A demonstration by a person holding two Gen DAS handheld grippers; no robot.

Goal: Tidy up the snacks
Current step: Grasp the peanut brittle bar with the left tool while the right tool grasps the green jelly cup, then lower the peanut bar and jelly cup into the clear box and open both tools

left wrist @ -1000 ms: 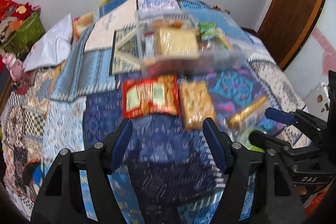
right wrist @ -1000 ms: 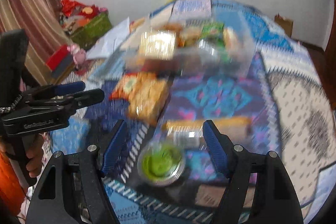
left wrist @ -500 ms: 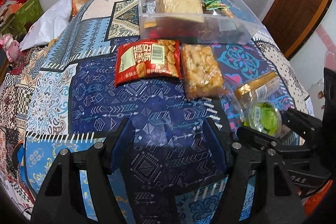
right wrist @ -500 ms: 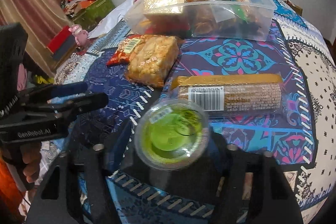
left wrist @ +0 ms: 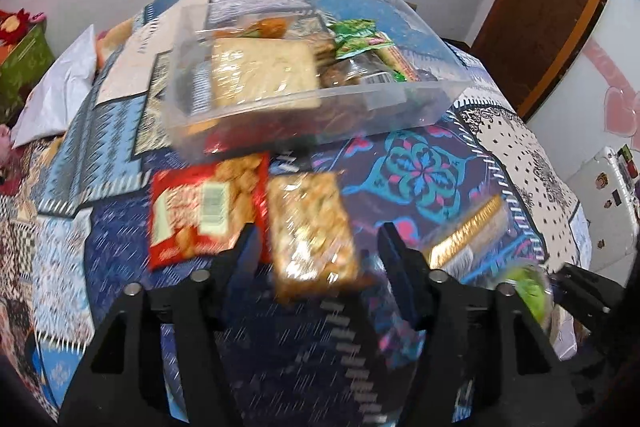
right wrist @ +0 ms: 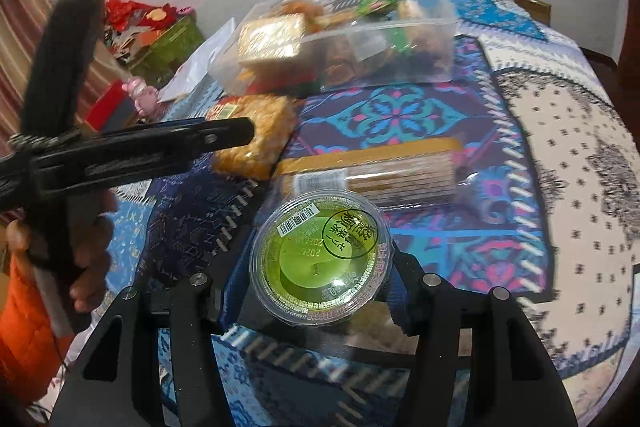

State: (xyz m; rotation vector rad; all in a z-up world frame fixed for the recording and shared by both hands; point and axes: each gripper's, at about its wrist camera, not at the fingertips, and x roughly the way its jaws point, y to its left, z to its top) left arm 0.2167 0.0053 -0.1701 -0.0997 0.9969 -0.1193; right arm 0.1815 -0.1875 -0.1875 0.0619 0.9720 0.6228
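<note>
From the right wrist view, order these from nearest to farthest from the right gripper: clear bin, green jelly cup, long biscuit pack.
1. Green jelly cup: between the right gripper's fingers.
2. Long biscuit pack: lying crosswise on the bedspread just beyond the cup.
3. Clear bin: farthest back, already holding snacks.

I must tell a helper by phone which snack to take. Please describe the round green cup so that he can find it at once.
Find the clear plastic bin of snacks on the patterned bedspread. In front of it lies a long gold-edged biscuit pack, and nearer still is the green cup, between the fingers of the right gripper. It is the only round snack, with a clear lid and a black circular stamp.
</note>
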